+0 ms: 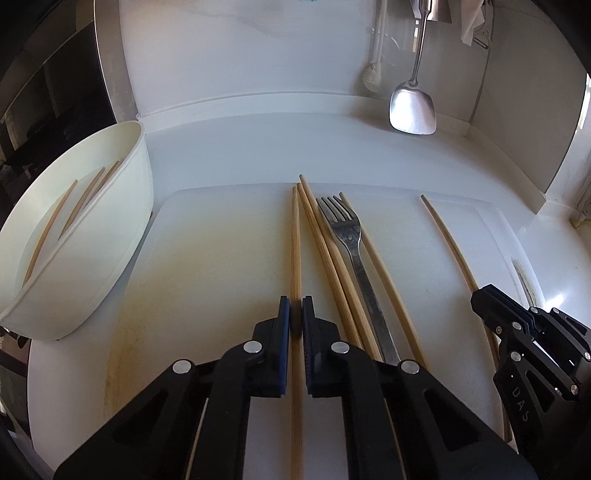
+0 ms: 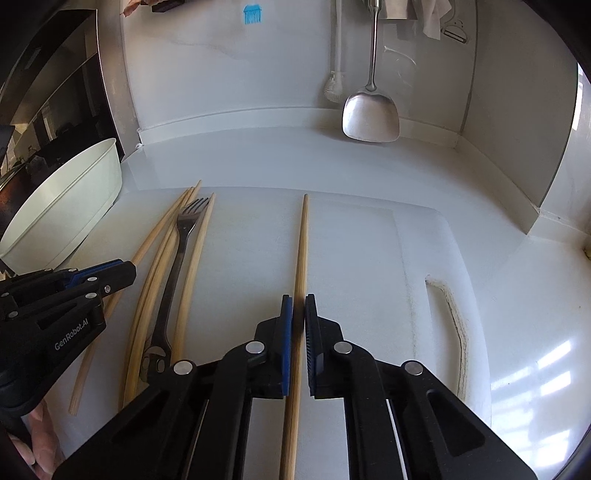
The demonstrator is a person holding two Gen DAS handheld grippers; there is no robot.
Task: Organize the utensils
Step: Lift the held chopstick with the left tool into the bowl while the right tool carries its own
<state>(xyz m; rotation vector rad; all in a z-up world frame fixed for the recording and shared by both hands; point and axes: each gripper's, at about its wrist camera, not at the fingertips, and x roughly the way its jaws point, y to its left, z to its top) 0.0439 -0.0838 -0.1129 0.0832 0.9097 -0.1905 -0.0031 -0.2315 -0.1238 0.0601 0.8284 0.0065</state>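
1. The left gripper (image 1: 295, 317) is clamping a single bamboo chopstick (image 1: 296, 240) between its blue pads; the stick is running straight forward from the jaws across the white cutting board (image 1: 221, 240).
2. The right gripper (image 2: 298, 314) is likewise closing tight on a lone chopstick (image 2: 303, 243), which is lying apart from the others toward the right side of the board.
3. Between the two held sticks, a loose cluster is resting on the board: a metal fork (image 1: 347, 229) with its tines pointing away, two chopsticks (image 1: 325, 251) lying just left of it and one more chopstick (image 1: 384, 273) lying just to its right.
4. In the right wrist view the left gripper is showing from the side, and white lettering on its black body is reading "GenRobot.AI". A bare hand (image 2: 37, 439) is showing beneath it at the frame's lower left.
5. A cream oval caddy (image 1: 122, 206) is sitting beside the board's left edge, divided lengthwise by a partition. Three chopsticks (image 1: 70, 214) are leaning inside it; all seem to be lying in the far compartment, though the angle is making that uncertain.
6. Against the back wall a steel spatula (image 1: 413, 107) is hanging, its blade nearly touching the counter, with a white brush (image 1: 369, 77) hanging just to its left.
7. A small blue label (image 2: 252, 14) is sticking high on the wall; its print is too small to read.
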